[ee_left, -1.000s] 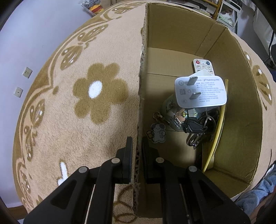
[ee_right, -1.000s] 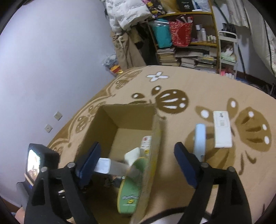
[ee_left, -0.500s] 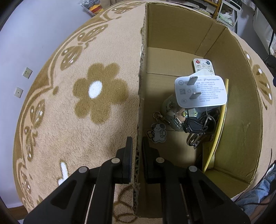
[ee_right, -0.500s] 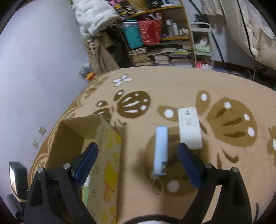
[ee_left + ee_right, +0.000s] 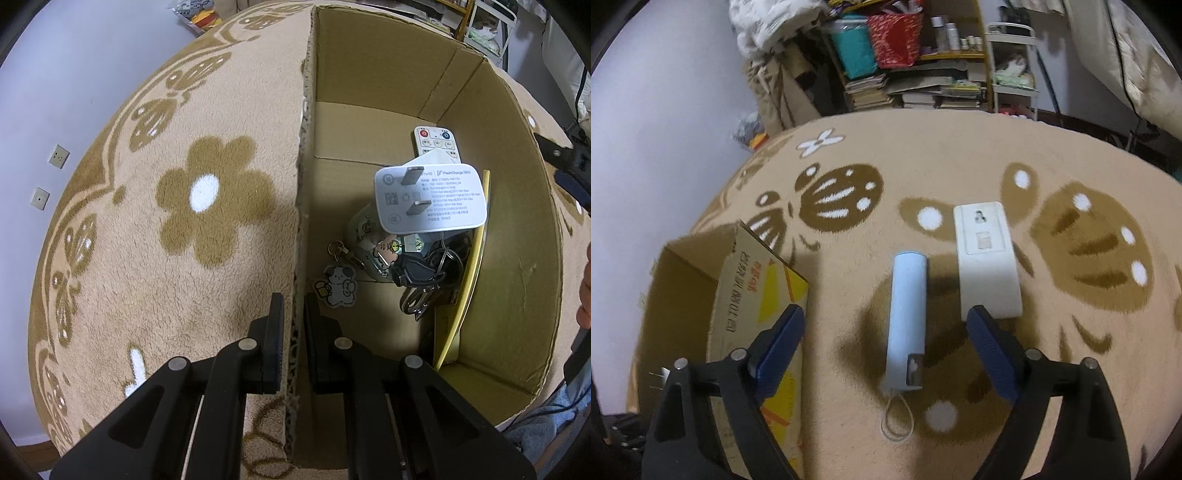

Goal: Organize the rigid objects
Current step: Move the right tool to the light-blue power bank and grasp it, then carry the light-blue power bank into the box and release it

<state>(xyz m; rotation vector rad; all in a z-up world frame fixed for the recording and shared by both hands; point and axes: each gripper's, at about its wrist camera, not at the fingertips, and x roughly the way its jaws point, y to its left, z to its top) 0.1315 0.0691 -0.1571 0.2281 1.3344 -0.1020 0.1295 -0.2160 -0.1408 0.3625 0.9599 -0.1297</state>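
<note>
In the cardboard box (image 5: 517, 258), the white charger (image 5: 430, 197) is covering the near end of the remote (image 5: 436, 138) and part of the pale round thing (image 5: 360, 230) beneath it, which is staying unidentifiable. The charger's label print is reading too small. The yellow plate (image 5: 469, 273) is hiding behind the key bunch (image 5: 424, 273). The box is running off the right wrist view's left edge.

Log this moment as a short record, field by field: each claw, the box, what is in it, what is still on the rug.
left claw: shut on the box wall
right claw: open, above the blue tube
box contents: charger, remote, keys, dog charm
on rug: blue tube, white block beside it
</note>
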